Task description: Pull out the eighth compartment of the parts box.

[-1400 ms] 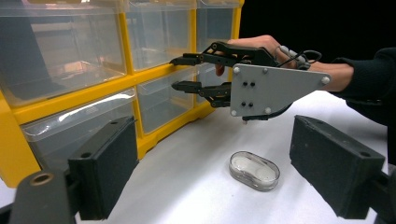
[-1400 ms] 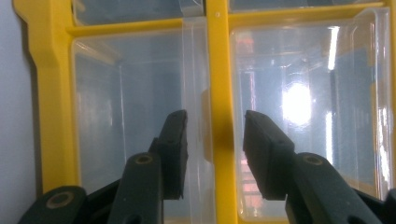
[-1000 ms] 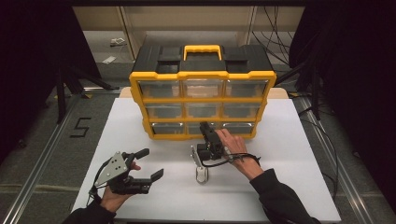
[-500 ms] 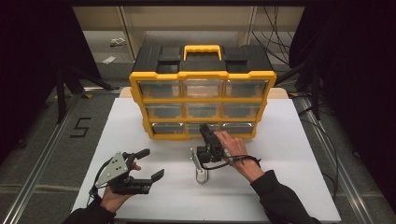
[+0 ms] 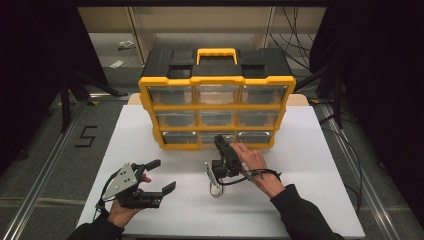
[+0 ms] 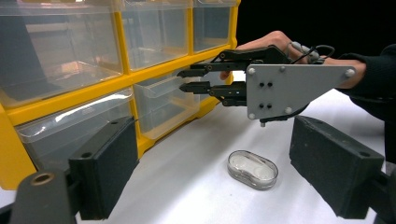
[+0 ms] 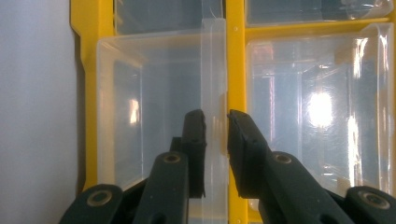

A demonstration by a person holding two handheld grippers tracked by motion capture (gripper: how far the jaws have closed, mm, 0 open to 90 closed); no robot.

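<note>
Clear plastic drawer (image 7: 159, 107), bottom row middle of the organizer (image 5: 217, 107) near the table's far edge: my right claw (image 7: 215, 122) pinches its handle lip. Thin grip; yanking crooked could slip it free. Left claw (image 5: 161, 175) rests apart.

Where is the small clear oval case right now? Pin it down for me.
The small clear oval case lies on the white table in front of the yellow drawer cabinet, below the right gripper; in the high view it sits centre, right of the left gripper.
</note>
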